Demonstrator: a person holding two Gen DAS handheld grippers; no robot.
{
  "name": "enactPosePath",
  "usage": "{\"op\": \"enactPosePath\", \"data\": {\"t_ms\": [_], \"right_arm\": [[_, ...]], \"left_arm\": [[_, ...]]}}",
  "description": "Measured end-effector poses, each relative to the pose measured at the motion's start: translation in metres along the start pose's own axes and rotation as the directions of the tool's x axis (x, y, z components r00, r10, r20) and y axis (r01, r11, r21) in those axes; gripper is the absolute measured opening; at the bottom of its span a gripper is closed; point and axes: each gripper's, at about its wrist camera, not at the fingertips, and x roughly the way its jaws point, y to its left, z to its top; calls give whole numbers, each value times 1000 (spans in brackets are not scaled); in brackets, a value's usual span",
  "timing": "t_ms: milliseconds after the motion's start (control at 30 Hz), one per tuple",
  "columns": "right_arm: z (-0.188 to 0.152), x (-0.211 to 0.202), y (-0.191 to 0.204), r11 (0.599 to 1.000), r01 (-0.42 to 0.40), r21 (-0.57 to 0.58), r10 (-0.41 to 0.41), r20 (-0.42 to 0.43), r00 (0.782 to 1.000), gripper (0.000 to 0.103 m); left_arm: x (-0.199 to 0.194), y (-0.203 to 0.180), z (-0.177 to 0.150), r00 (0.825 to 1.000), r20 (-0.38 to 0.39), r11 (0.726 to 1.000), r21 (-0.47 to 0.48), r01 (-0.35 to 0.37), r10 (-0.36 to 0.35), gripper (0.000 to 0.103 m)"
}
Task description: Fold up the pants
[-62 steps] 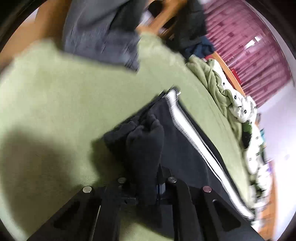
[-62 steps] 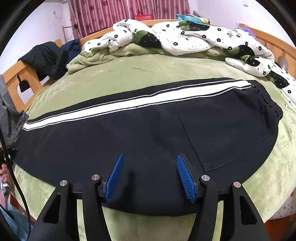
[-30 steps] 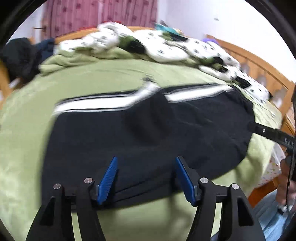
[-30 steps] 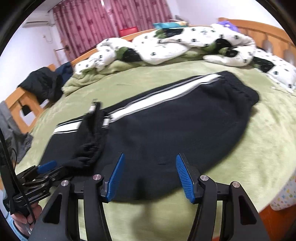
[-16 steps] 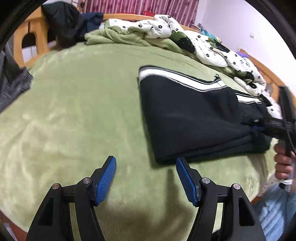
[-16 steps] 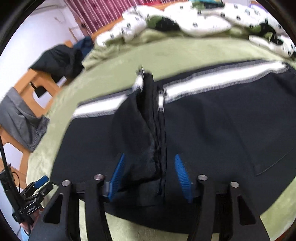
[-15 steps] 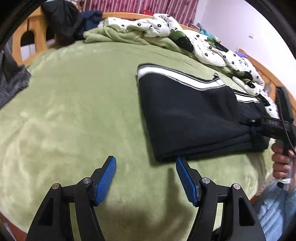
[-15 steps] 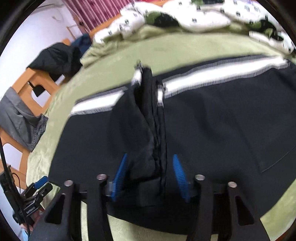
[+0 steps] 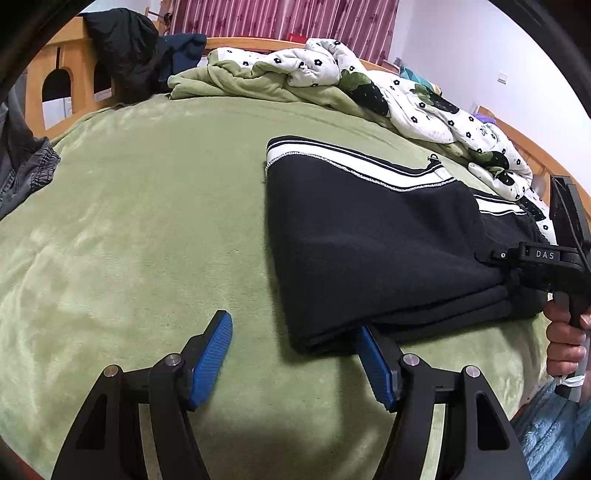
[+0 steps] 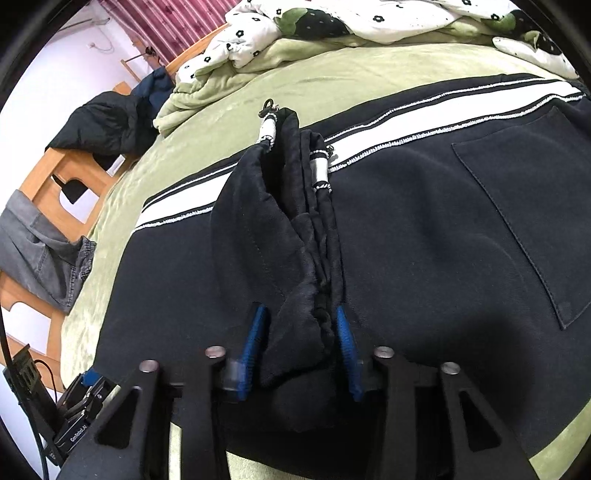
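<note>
on a bed [image 9: 155, 206] spread with a green fleece blanket, the left gripper [image 9: 291, 354] hangs low with its blue fingers [image 9: 210, 354] well apart and holding nothing; the right-hand finger sits just at the near corner of the folded black pants [image 9: 369, 243], the other over bare blanket. in the right wrist view the right gripper [image 10: 299, 347] has just been closing its fingers [image 10: 345, 343] onto a bunched ridge of the pants [image 10: 424, 236], and the blue pads sit against both sides of the black cloth. the pants lie on the blanket toward the near edge of the bed, doubled over, a white side stripe [image 9: 354, 164] along the far edge and a patch pocket [image 10: 524, 199] facing up. a person's hand [image 9: 563, 339] grips the right gripper's handle at the right edge of the left wrist view, where white letters on the black body read "das" [image 9: 545, 254]. beyond the pants, a white quilt [image 9: 402, 99] printed with black flowers lies heaped with a green cover along the far side of the bed. a dark jacket [image 9: 125, 48] and grey trousers [image 10: 44, 254] hang on the wooden bed frame [image 9: 70, 70]. maroon curtains [image 9: 280, 18] and a pale wall [image 9: 461, 48] close the room. a small label low at the left of the right wrist view is too small to read with confidence.
</note>
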Motion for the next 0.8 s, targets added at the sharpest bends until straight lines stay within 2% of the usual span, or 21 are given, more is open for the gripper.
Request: {"op": "enactPosePath", "data": {"t_ms": [100, 233, 333, 433, 633, 733, 800], "right_arm": [[0, -9, 0, 999, -30, -19, 30, 31, 999, 21], [-2, -37, -3, 997, -65, -41, 69, 106, 992, 19], [-3, -48, -16, 999, -29, -21, 32, 127, 991, 19], [-5, -46, -31, 999, -30, 22, 27, 100, 995, 19], [-11, -32, -30, 1000, 13, 14, -14, 47, 999, 25], [-15, -32, -38, 997, -15, 69, 12, 49, 999, 28], [-16, -31, -37, 998, -3, 61, 0, 43, 999, 25]], "left_arm": [[-1, 2, -2, 1000, 2, 1000, -5, 7, -7, 65], [-5, 4, -4, 1000, 4, 1000, -3, 19, -19, 65], [-10, 5, -6, 1000, 16, 1000, 8, 12, -12, 65], [-9, 6, -7, 1000, 12, 1000, 6, 15, -16, 65], [-3, 4, -3, 1000, 6, 1000, 3, 1, -1, 65], [3, 3, 1, 1000, 11, 999, -32, -14, 15, 65], [5, 2, 2, 1000, 22, 998, -55, -20, 21, 65]]}}
